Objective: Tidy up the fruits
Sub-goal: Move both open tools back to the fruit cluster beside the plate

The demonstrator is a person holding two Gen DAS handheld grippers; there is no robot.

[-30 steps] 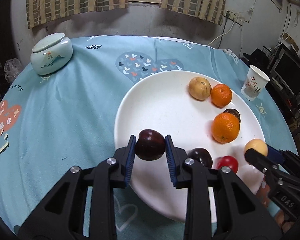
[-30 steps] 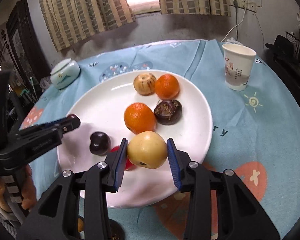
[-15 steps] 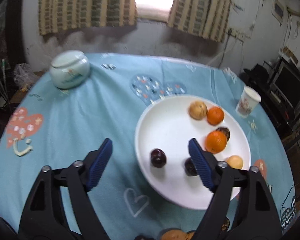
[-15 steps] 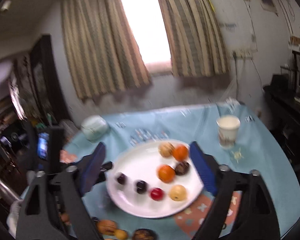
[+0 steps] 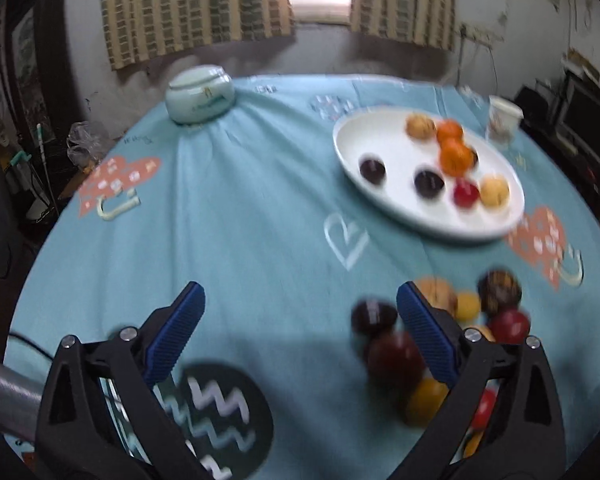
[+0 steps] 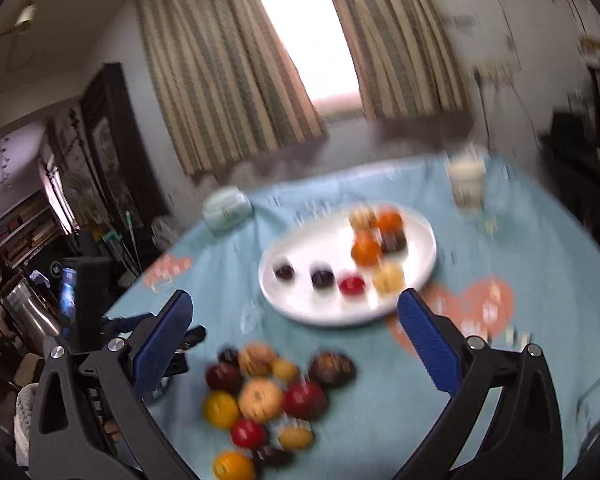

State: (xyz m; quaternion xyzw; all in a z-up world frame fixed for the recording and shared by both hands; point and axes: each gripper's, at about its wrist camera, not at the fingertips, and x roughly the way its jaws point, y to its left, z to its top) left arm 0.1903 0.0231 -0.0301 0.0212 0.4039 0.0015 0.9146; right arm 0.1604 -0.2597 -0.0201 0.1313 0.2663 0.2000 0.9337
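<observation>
A white plate (image 5: 383, 204) (image 6: 300, 304) holds several fruits: two dark plums (image 5: 372, 171), a red fruit (image 5: 466, 194), a yellow fruit (image 5: 495, 191), oranges (image 5: 455, 155) and a brown one. A loose pile of fruits (image 5: 395, 360) (image 6: 260, 398) lies on the blue tablecloth near the front edge. My left gripper (image 5: 300, 332) is open and empty, raised above the cloth left of the pile. My right gripper (image 6: 296, 334) is open and empty, high above the pile and plate. Both views are blurred.
A pale green lidded jar (image 5: 199, 94) stands at the far left of the table. A paper cup (image 5: 503, 120) (image 6: 465, 184) stands beyond the plate. A dark round coaster (image 5: 224, 420) lies under the left gripper. Shelves and furniture surround the table.
Both grippers released their fruits on the plate, a dark plum from the left and a yellow fruit from the right, opened wide, and pulled back and up toward the loose pile.
</observation>
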